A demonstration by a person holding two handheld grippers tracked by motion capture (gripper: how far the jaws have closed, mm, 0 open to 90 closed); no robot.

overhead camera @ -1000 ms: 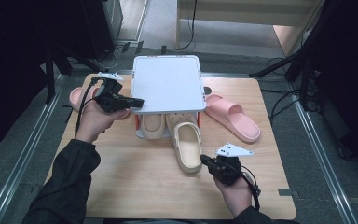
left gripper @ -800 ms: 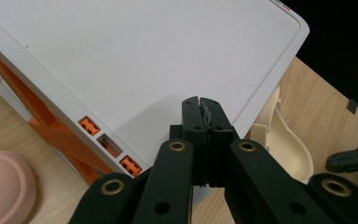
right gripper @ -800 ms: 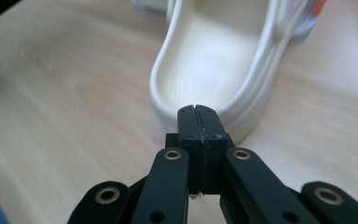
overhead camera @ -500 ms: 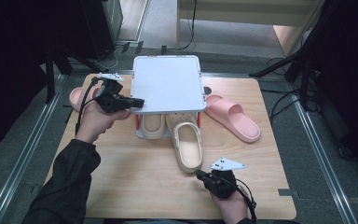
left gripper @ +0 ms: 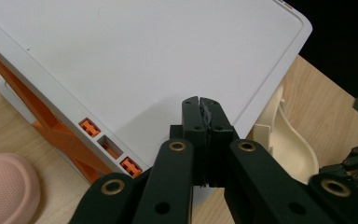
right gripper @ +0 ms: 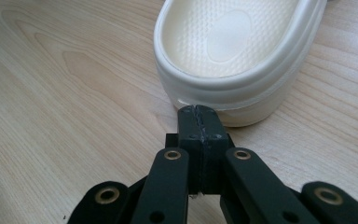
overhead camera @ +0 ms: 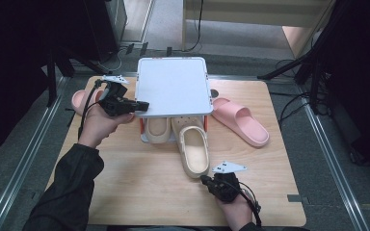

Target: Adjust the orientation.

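A white shoe rack (overhead camera: 173, 86) with orange side struts stands at the table's middle back. One cream slipper (overhead camera: 158, 129) lies under its shelf. A second cream slipper (overhead camera: 192, 147) sticks out toward me. My left gripper (overhead camera: 142, 104) is shut, its tips (left gripper: 200, 100) resting against the white shelf (left gripper: 144, 56) near the rack's front left corner. My right gripper (overhead camera: 204, 179) is shut with nothing in it. Its tips (right gripper: 198, 109) touch the heel of the jutting cream slipper (right gripper: 237, 46).
A pink slipper (overhead camera: 241, 120) lies right of the rack, and another pink slipper (overhead camera: 79, 98) lies left of it behind my left hand. The wooden table (overhead camera: 139, 192) is bare in front of the rack. Metal rails run along both sides.
My right gripper has drawn back toward me and slightly left, ending at the cream slipper's heel. The left gripper has stayed at the rack's corner.
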